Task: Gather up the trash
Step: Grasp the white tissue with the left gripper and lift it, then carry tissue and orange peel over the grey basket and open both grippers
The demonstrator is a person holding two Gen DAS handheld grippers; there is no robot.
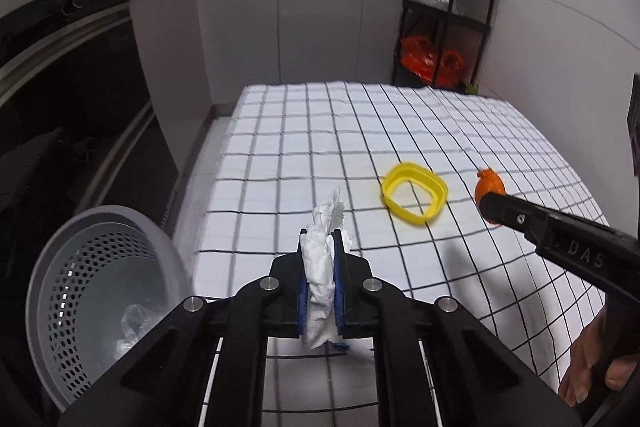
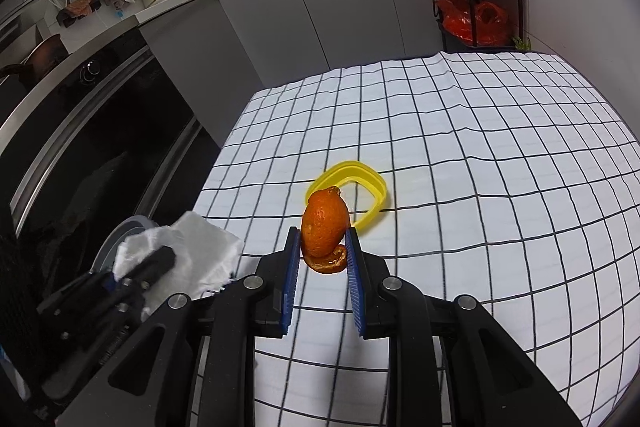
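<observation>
Crumpled white tissue (image 1: 320,279): sitting pinched between the blue pads of the left gripper (image 1: 321,247), which is clenching it above the near-left edge of the checked tablecloth (image 1: 304,147).
Orange peel (image 2: 324,227): standing upright in the grasp of the right gripper (image 2: 323,243), lifted off the cloth.
Yellow ring (image 1: 414,193): lying flat mid-cloth, just beyond the peel, with open cloth spreading beyond it.
Grey perforated bin (image 1: 92,287): standing off the table's left edge, below the tissue; clear plastic is lying inside, hard to make out.
</observation>
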